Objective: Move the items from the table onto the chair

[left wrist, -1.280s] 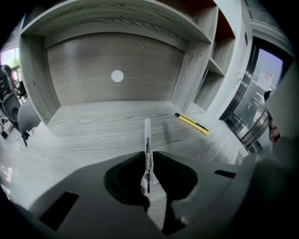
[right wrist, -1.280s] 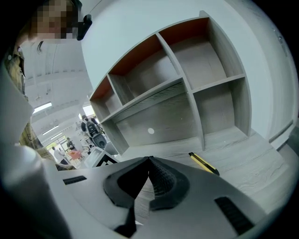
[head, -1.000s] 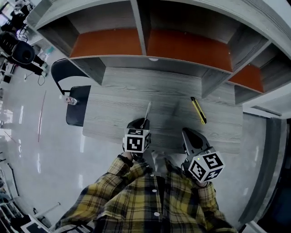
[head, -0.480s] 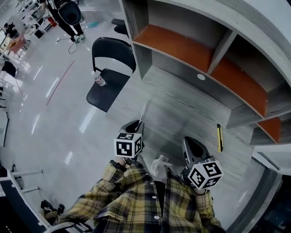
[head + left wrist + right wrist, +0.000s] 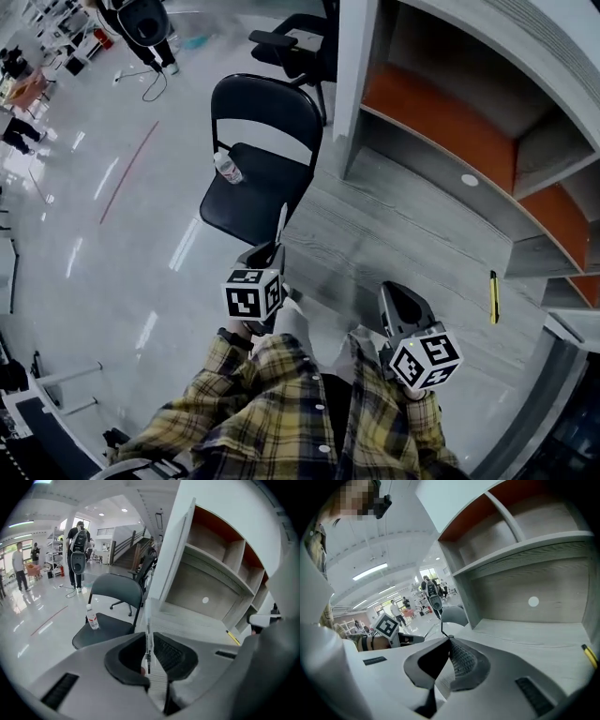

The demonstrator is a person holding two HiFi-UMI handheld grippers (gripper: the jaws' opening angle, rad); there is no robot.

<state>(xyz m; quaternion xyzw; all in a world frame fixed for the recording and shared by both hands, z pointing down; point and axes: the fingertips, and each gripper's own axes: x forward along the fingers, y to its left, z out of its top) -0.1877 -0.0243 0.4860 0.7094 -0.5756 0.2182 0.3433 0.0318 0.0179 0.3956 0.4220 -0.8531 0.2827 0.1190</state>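
The left tongs (image 5: 272,251) are clamped on a slim pale rod (image 5: 281,223), which stands up out of the tips and, in the head view, points toward the black chair (image 5: 267,112) in the upper left of the frame. In the left gripper view the rod (image 5: 148,620) sits upright between the two dark pads, pinched near its lower, darker end, and the tongs (image 5: 149,641) are parted only by its thickness. A small clear bottle (image 5: 228,168) with a red label stands upright on the chair seat, toward the seat's left edge; the same bottle (image 5: 92,619) shows left of centre in the left gripper view. The right tongs (image 5: 398,295) hang over the near edge of the grey worktop (image 5: 403,234) in the lower right, and the right gripper view shows them (image 5: 449,641) fully closed with nothing between the pads. A yellow utility knife (image 5: 493,296) lies on the worktop at the right of the frame, well apart from both tongs. Behind the worktop rises a grey shelf unit (image 5: 450,112) with orange back panels.
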